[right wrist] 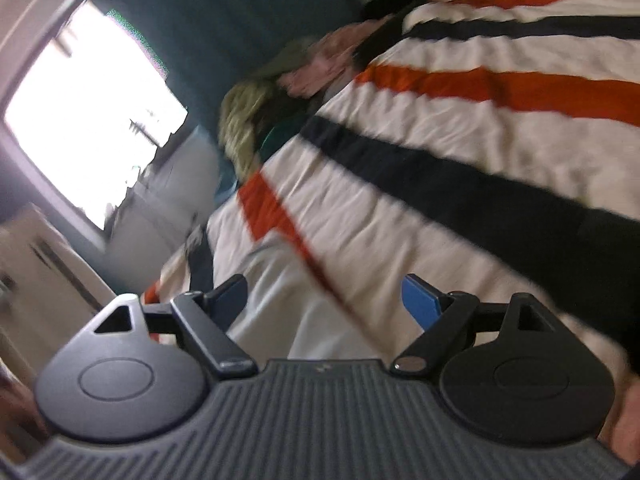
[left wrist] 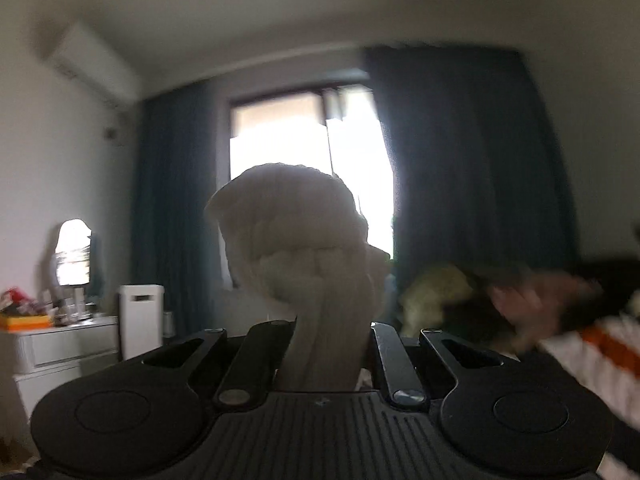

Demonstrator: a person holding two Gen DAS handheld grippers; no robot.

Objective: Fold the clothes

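Observation:
In the left wrist view my left gripper (left wrist: pixel 328 340) is shut on a bunched cream-white garment (left wrist: pixel 296 240), held up high against the bright window. The fabric hides the fingertips. In the right wrist view my right gripper (right wrist: pixel 324 300) is open and empty, its blue pads (right wrist: pixel 420 300) wide apart, tilted just above the striped bedspread (right wrist: pixel 440 160). A pile of other clothes, yellow-green, pink and dark (right wrist: pixel 272 96), lies at the far end of the bed; it also shows blurred in the left wrist view (left wrist: pixel 460 292).
A window (left wrist: pixel 308 152) with dark blue curtains (left wrist: pixel 472 160) is ahead. A white dresser with a mirror and clutter (left wrist: pixel 60 340) and a white appliance (left wrist: pixel 140 320) stand at the left. The bed's striped cover (left wrist: pixel 592 352) is at the right.

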